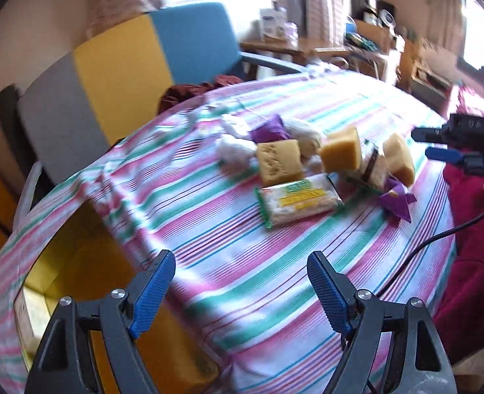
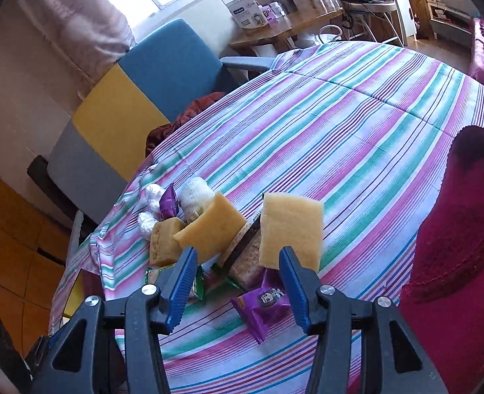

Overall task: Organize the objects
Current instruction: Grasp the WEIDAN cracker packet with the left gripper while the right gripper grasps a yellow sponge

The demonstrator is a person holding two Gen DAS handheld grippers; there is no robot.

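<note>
**Two open grippers over a heap of snacks and sponges**

Several small things lie bunched on the striped tablecloth [image 2: 357, 124], and both tools hang above it with nothing between their blue pads.

At far left in the left wrist view, a yellow box [image 1: 77, 272] sits partly under the folded cloth edge, open side showing. The left gripper [image 1: 242, 292] stands just right of it, jaws spread wide over bare cloth, well short of the heap.

Moving right through the right wrist view, two white foil-wrapped balls [image 2: 150, 207] come first, then a purple packet [image 2: 169, 202] and a rolled white sock [image 2: 196, 193]. A tan sponge block [image 2: 163, 241] lies flat beside them. A second sponge [image 2: 214, 229] leans tilted against a brown wafer bar [image 2: 242, 256], and a third sponge [image 2: 291, 229] stands upright. A green-edged snack bar [image 1: 297, 202] lies in front of the blocks. Another purple packet [image 2: 263, 302] rests nearest the right gripper [image 2: 238, 287], whose jaws stand partly apart, gripping nothing, just above the pile.

At far right, a red sleeve [image 2: 455, 229] rests on the cloth.
</note>
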